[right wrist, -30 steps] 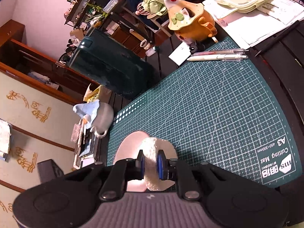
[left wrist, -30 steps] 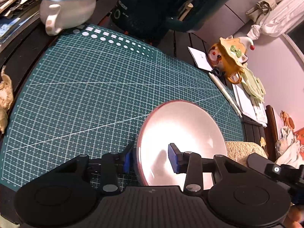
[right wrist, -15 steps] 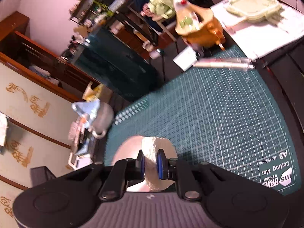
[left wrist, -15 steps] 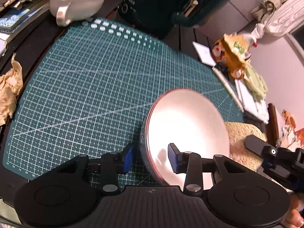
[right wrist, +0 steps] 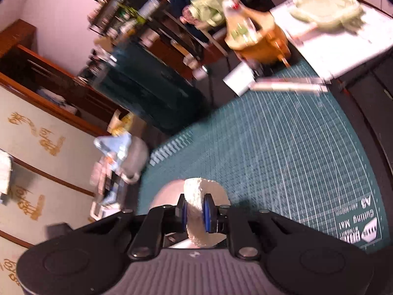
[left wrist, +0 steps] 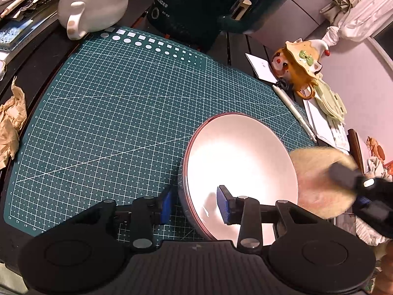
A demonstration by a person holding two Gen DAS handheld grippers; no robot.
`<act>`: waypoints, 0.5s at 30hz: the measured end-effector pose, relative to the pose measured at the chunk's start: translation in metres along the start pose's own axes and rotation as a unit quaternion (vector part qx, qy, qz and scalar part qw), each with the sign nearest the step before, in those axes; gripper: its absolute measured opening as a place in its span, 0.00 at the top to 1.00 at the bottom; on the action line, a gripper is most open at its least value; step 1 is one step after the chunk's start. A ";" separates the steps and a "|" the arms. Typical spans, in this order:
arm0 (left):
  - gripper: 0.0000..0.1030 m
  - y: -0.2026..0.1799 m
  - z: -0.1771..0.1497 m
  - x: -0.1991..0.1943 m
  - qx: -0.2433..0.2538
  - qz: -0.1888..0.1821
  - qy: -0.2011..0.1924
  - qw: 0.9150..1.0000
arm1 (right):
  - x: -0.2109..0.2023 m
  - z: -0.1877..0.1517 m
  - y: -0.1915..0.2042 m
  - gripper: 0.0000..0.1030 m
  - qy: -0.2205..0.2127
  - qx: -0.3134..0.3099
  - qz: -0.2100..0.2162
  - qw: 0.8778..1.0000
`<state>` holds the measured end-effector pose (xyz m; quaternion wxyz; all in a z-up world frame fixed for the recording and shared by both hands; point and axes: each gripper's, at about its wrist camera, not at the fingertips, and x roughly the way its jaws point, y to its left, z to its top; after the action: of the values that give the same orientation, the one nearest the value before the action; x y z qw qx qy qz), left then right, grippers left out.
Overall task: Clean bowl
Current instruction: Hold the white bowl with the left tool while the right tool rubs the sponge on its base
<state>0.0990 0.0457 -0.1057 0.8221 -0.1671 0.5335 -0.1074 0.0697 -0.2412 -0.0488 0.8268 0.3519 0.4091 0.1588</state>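
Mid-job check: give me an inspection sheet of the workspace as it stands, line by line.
Surface: green cutting mat on a dark table.
Job's things: pink bowl tilted up on the mat; cream sponge at the bowl's right rim.
Clutter: white teapot, dark kettle, orange clown pot, pen, crumpled paper, papers.
Grippers: left tongs straddle the bowl's near rim, one pad inside, one outside; right tongs shut on the sponge.
Cables: nothing seen.
Surroundings: wooden shelves, cluttered; right view blurred.
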 end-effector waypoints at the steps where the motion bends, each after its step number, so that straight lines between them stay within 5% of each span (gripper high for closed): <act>1: 0.64 0.000 0.000 0.000 0.001 0.001 0.000 1.000 | 0.002 -0.001 -0.002 0.88 0.003 0.002 -0.004 1.000; 5: 0.64 -0.001 0.000 0.001 0.001 0.001 0.000 1.000 | 0.023 -0.007 -0.010 0.88 0.038 0.008 -0.035 0.999; 11: 0.64 -0.002 0.000 0.001 0.004 0.002 -0.001 1.000 | 0.006 0.000 0.001 0.88 0.005 -0.003 -0.003 1.000; 15: 0.64 -0.001 0.000 0.001 0.002 0.001 -0.001 1.000 | 0.021 -0.002 -0.009 0.88 0.033 0.010 -0.025 0.999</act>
<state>0.0998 0.0441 -0.1061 0.8230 -0.1651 0.5328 -0.1072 0.0808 -0.2346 -0.0681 0.8132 0.3444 0.4459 0.1457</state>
